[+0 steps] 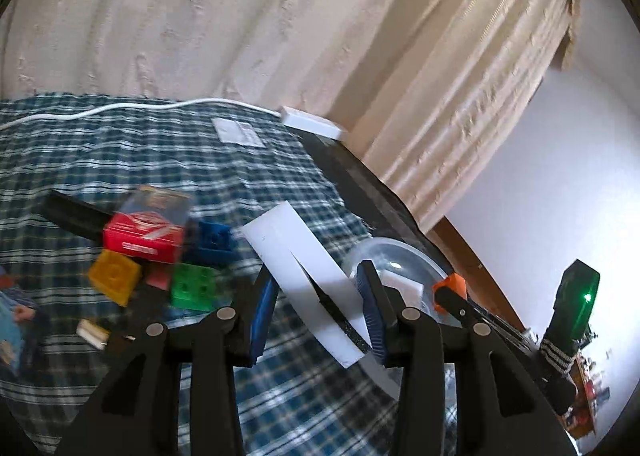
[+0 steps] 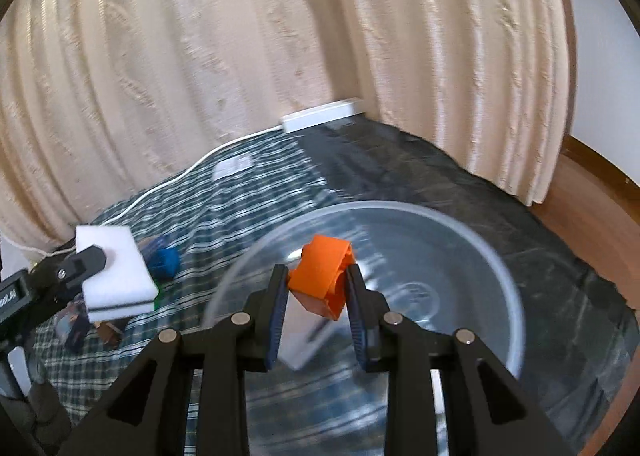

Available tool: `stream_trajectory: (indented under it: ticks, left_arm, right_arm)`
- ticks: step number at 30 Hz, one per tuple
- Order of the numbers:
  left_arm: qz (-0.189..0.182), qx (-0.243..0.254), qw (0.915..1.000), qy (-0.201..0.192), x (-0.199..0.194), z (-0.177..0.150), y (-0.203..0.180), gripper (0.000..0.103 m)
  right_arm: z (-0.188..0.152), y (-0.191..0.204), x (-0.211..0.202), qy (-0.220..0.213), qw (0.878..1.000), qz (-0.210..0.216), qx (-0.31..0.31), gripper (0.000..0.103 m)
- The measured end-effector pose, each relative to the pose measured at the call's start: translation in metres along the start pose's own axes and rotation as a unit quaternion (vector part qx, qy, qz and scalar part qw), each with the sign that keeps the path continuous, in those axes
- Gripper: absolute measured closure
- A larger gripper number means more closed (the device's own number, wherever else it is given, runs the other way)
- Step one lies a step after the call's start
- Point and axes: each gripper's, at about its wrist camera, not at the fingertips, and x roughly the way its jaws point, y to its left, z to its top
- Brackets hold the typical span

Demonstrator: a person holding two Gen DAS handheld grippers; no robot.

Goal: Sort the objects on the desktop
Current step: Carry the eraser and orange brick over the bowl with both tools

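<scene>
My left gripper is shut on a white sponge block with a dark underside, held tilted above the checked cloth; it also shows in the right wrist view. My right gripper is shut on an orange brick held over a clear plastic bowl. The bowl and the orange brick show beyond my left fingers. A heap of bricks lies left: blue, green, yellow, and a red box.
A checked cloth covers the table. A white power strip with its cable lies at the far edge by the curtain. A black bar lies behind the heap. A small white item lies near the front left.
</scene>
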Motion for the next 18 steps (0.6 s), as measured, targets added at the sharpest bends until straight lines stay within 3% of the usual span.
stream_trajectory:
  ticks: [11, 15, 18]
  left_arm:
    - [-0.023, 0.032, 0.9987, 0.031, 0.027, -0.008, -0.039, 0.059]
    - [-0.023, 0.037, 0.9985, 0.035, 0.031, -0.01, -0.047, 0.059]
    - [-0.023, 0.039, 0.9982, 0.039, 0.034, -0.011, -0.051, 0.059]
  right_arm:
    - [0.001, -0.037, 0.013, 0.025, 0.999, -0.012, 0.026, 0.07]
    - [-0.001, -0.045, 0.011, 0.025, 0.999, -0.003, 0.035, 0.05]
    - [-0.001, -0.047, 0.008, 0.02, 0.999, 0.001, 0.033, 0.047]
